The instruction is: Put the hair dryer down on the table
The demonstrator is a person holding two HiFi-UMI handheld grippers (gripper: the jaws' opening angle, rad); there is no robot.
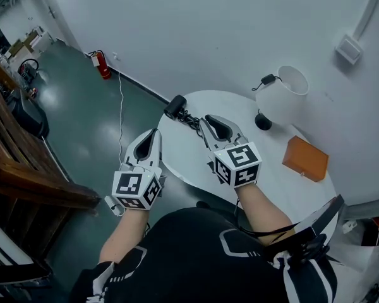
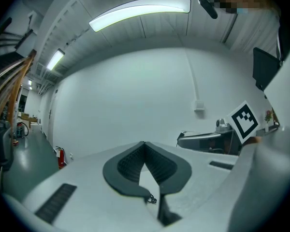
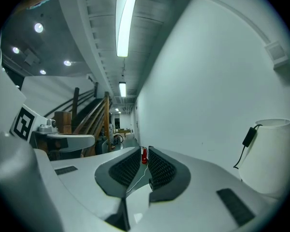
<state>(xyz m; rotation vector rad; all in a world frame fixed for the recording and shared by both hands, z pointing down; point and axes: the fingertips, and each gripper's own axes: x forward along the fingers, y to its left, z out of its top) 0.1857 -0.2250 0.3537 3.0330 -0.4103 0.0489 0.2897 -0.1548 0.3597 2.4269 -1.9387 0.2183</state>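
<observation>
The black hair dryer (image 1: 175, 106) lies on the far left edge of the round white table (image 1: 273, 145), its dark cord (image 1: 191, 119) trailing toward me. My right gripper (image 1: 206, 121) hovers just short of the dryer, over the cord. Its jaws stand almost closed, with a narrow slit between the pads (image 3: 144, 151) and nothing in it. My left gripper (image 1: 155, 132) hangs left of the table, over the floor. Its tips (image 2: 144, 143) meet and it holds nothing.
A white lamp (image 1: 284, 93) with a black base stands at the back of the table, and an orange box (image 1: 305, 158) lies at its right side. A red fire extinguisher (image 1: 102, 65) stands by the wall, with a white cable (image 1: 120, 115) on the green floor. Wooden stairs (image 1: 25, 163) rise at the left.
</observation>
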